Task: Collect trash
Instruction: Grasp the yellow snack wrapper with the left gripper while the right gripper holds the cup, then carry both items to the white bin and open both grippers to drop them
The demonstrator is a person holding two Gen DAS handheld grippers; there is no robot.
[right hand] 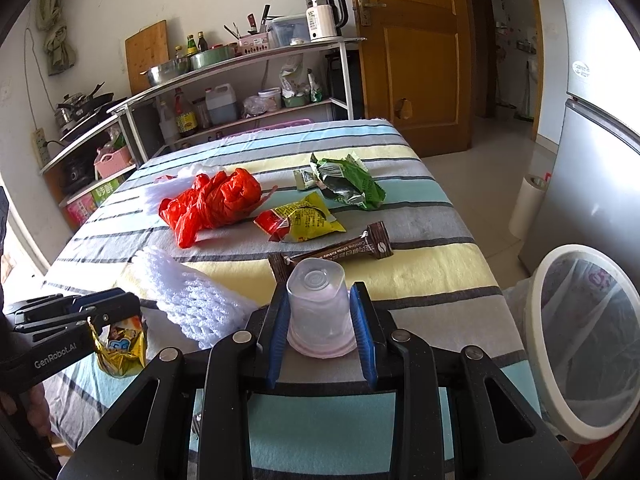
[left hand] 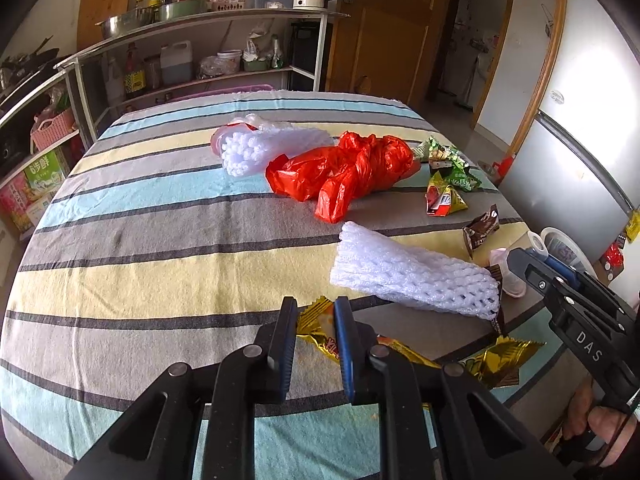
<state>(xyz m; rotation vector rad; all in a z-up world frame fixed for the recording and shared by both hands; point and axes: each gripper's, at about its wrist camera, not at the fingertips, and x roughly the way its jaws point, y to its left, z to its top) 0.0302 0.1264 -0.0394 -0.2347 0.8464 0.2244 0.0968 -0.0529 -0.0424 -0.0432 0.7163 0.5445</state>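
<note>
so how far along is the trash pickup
Just starting: nothing can be made out inside the lined bin. In hand: left tool is shut on a gold wrapper, right tool on an upturned plastic cup. Left on the table: red bag, two foam nets, green, yellow and brown wrappers.

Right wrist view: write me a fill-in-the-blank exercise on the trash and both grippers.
1. The right gripper is shut on an upturned clear plastic ____.
2. The left gripper pinches a ____-coloured snack wrapper.
3. The crumpled plastic bag on the striped tablecloth is ____.
4. The white-rimmed bin stands at the table's ____ side in the right wrist view.

Missing words: cup; gold; red; right
</note>
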